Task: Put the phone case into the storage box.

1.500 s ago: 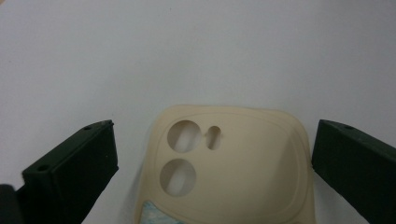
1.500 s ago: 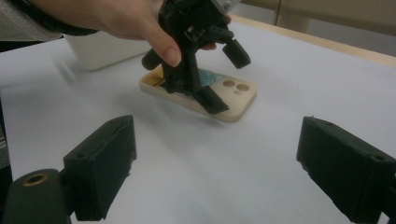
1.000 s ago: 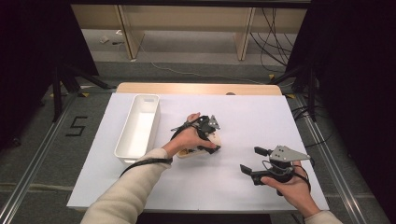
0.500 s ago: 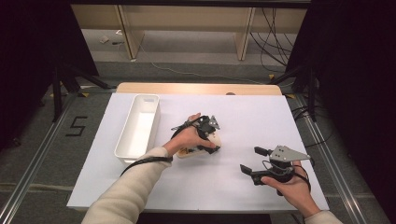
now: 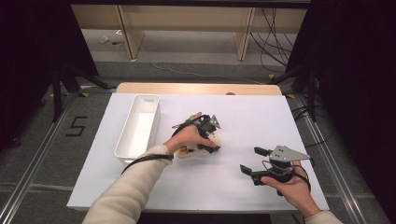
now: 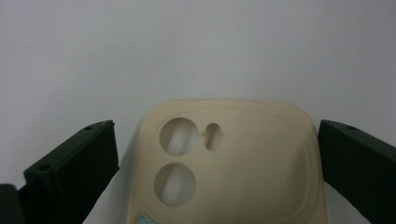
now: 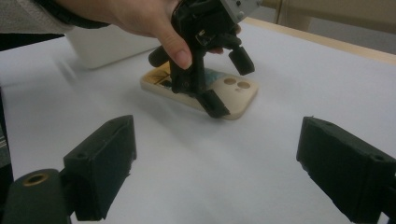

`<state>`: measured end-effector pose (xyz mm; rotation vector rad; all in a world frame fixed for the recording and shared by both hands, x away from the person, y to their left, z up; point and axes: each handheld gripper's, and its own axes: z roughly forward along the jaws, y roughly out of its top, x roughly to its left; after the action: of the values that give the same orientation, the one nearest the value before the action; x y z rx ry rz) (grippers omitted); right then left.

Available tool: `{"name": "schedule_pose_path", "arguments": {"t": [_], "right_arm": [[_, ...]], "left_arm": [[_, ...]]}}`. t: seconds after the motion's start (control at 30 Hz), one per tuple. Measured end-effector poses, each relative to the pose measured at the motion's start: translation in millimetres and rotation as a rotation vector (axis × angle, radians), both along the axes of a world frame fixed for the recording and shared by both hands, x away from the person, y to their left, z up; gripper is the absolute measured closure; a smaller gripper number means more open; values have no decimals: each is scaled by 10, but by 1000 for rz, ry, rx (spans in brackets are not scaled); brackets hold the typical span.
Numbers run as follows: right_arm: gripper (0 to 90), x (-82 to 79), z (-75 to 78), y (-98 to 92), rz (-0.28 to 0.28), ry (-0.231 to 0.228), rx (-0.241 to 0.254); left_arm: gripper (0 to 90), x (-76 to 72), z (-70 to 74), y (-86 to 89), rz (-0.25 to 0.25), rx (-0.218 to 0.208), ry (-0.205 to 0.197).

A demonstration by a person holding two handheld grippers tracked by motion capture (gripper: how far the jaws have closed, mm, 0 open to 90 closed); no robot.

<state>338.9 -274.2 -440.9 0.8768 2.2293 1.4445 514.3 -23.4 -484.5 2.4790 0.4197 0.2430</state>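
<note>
Phone case point(image 6: 233, 163), cream-coloured with two round camera holes and a small oblong one, lies flat on the white counter point(image 5: 243, 186) near its middle, just right of a long white tray point(image 5: 138, 128). In the right gripper view the case point(image 7: 233, 95) shows a printed patch on its near half, partly hidden by the hand above it. The left gripper point(image 5: 208, 136) is lowered over the case, its jaws spread wide, one on each side of the case's camera end; in the left gripper view neither jaw touches the case, so it holds nothing. The left hand point(image 5: 187, 137) grips it from the tray side, a pale sleeve point(image 5: 130, 196) running back to the counter's near edge. The right gripper point(image 5: 254, 161) rests well apart from the case, toward the counter's near right corner, held by the right hand point(image 5: 289, 184); its jaws stand wide open and empty, pointing toward the case, with a grey three-cornered plate point(image 5: 287, 153) on top.
</note>
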Motion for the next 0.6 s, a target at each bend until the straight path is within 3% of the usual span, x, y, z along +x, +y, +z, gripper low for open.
{"name": "schedule_pose_path", "arguments": {"t": [0.23, 0.6], "right_arm": [[128, 2, -1, -3, 1, 0, -1], [128, 1, -1, 0, 2, 0, -5]], "left_arm": [[9, 20, 12, -29, -28, 11, 9], [23, 44, 11, -28, -28, 10, 35]]}}
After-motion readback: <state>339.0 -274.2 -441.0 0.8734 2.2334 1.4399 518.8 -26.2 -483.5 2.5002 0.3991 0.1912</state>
